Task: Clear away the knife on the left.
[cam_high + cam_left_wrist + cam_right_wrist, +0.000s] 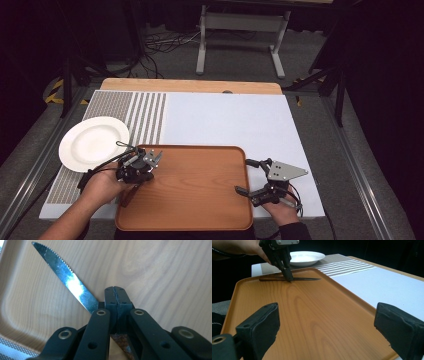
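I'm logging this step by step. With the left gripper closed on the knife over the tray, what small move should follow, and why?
Probably lift it straight up: the left gripper is shut on the knife, which lies low at the tray edge, with the plate beside.

The table carries a white plate and wooden tray.

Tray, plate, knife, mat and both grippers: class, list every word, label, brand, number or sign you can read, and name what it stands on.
None can be read: the tray, plate, knife, striped mat, left gripper and right gripper bear no legible lettering.
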The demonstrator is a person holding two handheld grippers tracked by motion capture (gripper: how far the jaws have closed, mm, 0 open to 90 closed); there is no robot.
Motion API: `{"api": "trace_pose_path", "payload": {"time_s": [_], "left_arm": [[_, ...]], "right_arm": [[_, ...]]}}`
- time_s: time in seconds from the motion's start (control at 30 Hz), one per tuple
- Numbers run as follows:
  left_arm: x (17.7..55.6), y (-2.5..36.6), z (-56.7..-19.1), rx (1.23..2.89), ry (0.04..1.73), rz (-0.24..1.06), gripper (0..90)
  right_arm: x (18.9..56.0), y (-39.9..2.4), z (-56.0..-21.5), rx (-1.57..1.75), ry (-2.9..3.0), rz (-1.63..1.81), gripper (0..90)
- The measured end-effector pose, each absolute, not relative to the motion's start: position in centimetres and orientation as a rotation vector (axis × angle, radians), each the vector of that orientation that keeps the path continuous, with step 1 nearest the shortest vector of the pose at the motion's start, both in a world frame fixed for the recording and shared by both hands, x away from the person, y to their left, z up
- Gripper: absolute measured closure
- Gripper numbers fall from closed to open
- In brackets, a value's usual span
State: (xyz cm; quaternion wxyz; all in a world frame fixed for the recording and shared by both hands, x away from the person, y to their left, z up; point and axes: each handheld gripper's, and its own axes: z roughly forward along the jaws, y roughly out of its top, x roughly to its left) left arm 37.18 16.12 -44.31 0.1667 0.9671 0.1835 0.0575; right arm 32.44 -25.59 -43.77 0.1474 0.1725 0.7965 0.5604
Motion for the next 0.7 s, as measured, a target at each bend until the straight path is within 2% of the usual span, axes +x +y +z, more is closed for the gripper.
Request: {"api": "trace_pose_path", "payload": {"time_s": [0.7], "left_arm": [[37.4,17.5,-44.4,2.736,0.602,0.151,90.0]], "right_arm": [[32.4,-25.5,-43.8,0.491,2.297,1.606,7.4]]}}
